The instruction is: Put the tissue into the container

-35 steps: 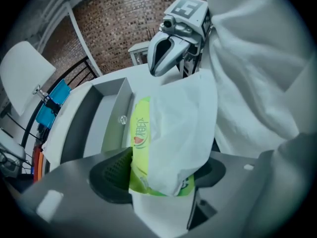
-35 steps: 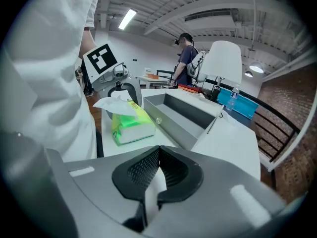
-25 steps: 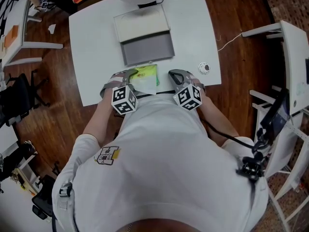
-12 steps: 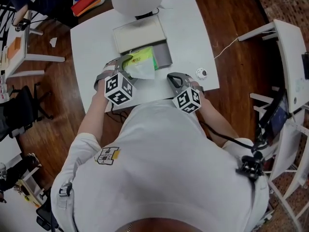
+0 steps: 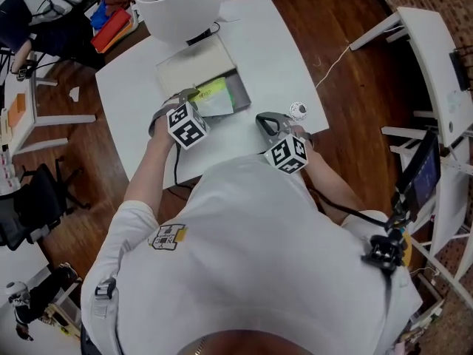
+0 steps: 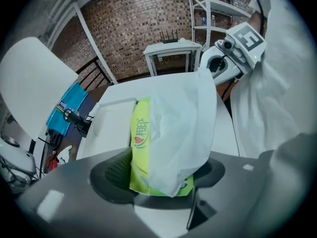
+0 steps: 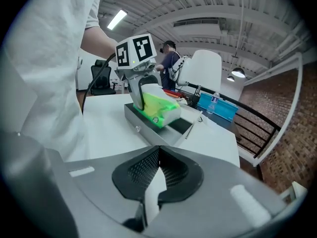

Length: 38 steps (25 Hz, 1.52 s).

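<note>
A white worktop (image 5: pixel 284 50) fills the middle of the head view. A white-shaded lamp (image 5: pixel 177 6) stands at its upper-left edge, and just below the lamp is the open grey container (image 5: pixel 242 95), its pale lid laid back toward the lamp so the tray faces me. Over that tray, centre-left of the frame, I hold the tissue pack (image 6: pixel 141 143). It is a soft lime-green packet with a red-and-green fruit mark on its side. A loose white layer, wrapper or tissue, I cannot tell which, drapes down its right face. My left gripper (image 6: pixel 161 178) has it by one end, the fingers (image 6: pixel 111 171) pinching the packet across its thickness, which I judge leaves the far end free to enter the tray first. From my right gripper's view the pack sits low at the container's near end; whether it touches the bottom I cannot tell. My right gripper (image 7: pixel 157 155) hovers empty toward the lower right of the worktop, near its front edge. Its fingers (image 7: pixel 141 170) are pressed together at the tips, apart from the container, likely parked clear because one hand suffices.
</note>
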Motion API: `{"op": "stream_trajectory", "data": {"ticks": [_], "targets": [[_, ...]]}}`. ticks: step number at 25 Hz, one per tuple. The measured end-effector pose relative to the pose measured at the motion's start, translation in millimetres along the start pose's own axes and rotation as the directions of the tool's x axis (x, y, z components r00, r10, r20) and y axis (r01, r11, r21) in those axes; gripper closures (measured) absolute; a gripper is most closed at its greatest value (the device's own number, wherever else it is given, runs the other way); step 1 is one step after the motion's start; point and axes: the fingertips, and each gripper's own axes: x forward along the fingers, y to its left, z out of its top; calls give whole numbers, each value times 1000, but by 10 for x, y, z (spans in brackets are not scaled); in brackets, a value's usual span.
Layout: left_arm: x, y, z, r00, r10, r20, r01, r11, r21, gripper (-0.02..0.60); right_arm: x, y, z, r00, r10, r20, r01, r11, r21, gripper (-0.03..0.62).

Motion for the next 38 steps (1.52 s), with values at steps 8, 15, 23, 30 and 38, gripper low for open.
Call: {"op": "stream_trajectory", "data": {"ticks": [8, 15, 23, 30, 38], "targets": [[379, -48, -179, 992, -67, -104, 66, 998, -9, 265, -38, -30, -46, 1000, -25, -1, 25, 999, 27, 594], [545, -52, -297, 988, -74, -137, 74, 997, -4, 248, -83, -37, -71, 999, -44, -1, 44, 998, 42, 593], [577, -56, -299, 990, -58, -128, 61, 998, 20, 230, -72, 15, -90, 999, -48, -3, 48, 998, 45, 594], [502, -14, -288, 998, -21, -66, 23, 999, 32, 209, -72, 16, -72, 999, -48, -5, 48, 998, 38, 593], [197, 103, -164, 999, 35, 21, -35, 999, 1, 170, -55, -6, -37, 999, -36, -2, 36, 999, 22, 593]]}}
